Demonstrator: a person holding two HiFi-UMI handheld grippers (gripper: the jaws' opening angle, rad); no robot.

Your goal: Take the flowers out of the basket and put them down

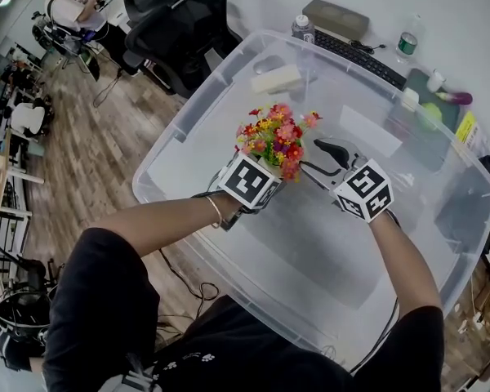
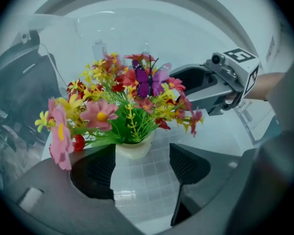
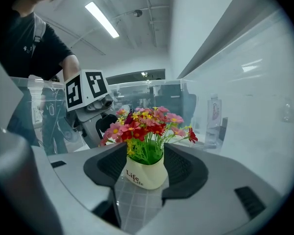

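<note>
**A:** Where are the flowers?

**B:** The bunch of red, pink and yellow artificial flowers stands upright in its small cream pot. It is low inside the large clear plastic bin on the white bench. I cannot tell whether the pot touches the bin's floor.

**A:** And the claws?

**B:** The right claw has its jaws against both sides of the pot, gripping it. The left claw is spread wide and empty, with its tips just beside the pot, not touching.
</note>
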